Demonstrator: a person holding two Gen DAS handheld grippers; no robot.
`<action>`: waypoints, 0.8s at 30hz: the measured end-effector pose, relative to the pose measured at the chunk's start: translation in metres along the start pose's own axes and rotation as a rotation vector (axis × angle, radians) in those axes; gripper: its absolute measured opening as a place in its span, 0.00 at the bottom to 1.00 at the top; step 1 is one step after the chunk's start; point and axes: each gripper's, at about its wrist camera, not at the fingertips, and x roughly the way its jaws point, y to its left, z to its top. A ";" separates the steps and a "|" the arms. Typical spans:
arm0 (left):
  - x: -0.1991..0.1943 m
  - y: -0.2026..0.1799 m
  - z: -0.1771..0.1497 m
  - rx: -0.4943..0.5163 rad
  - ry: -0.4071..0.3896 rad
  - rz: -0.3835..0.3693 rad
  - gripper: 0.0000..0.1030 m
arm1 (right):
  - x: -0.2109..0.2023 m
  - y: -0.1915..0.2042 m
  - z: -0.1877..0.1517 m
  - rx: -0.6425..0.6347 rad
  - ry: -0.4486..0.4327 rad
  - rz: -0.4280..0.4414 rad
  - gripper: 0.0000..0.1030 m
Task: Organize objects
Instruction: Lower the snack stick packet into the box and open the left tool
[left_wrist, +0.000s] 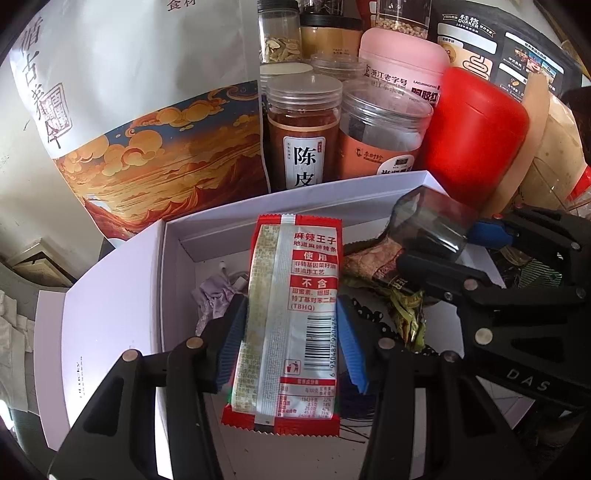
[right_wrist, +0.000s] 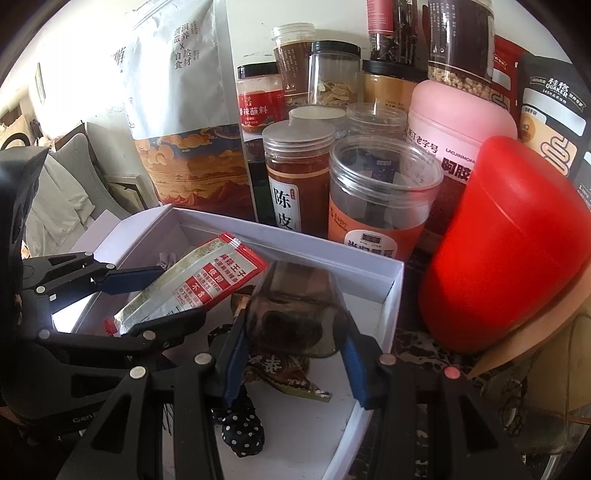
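A red-and-silver snack packet (left_wrist: 291, 325), printed with white text and a barcode, hangs lengthwise over the left half of an open white box (left_wrist: 114, 295), pinched at its long edges. A small dark, see-through smoky container (right_wrist: 297, 314) is held tilted above the box's right half, near its far right corner, over crumpled wrappers (right_wrist: 284, 373) on the floor.

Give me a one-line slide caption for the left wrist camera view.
Left gripper holds a red snack packet over the white box; right gripper holds a dark translucent container beside it.

Home pantry corner (food jars (right_wrist: 297, 181))
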 end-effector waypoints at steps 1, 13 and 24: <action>0.000 0.000 0.000 -0.003 -0.002 -0.006 0.45 | -0.001 0.000 0.000 -0.001 -0.005 -0.003 0.45; -0.008 0.011 0.000 -0.060 -0.005 -0.041 0.50 | -0.022 0.000 0.005 -0.022 -0.027 -0.054 0.47; -0.036 0.011 0.000 -0.071 -0.038 -0.053 0.50 | -0.053 0.008 -0.001 -0.033 -0.052 -0.062 0.47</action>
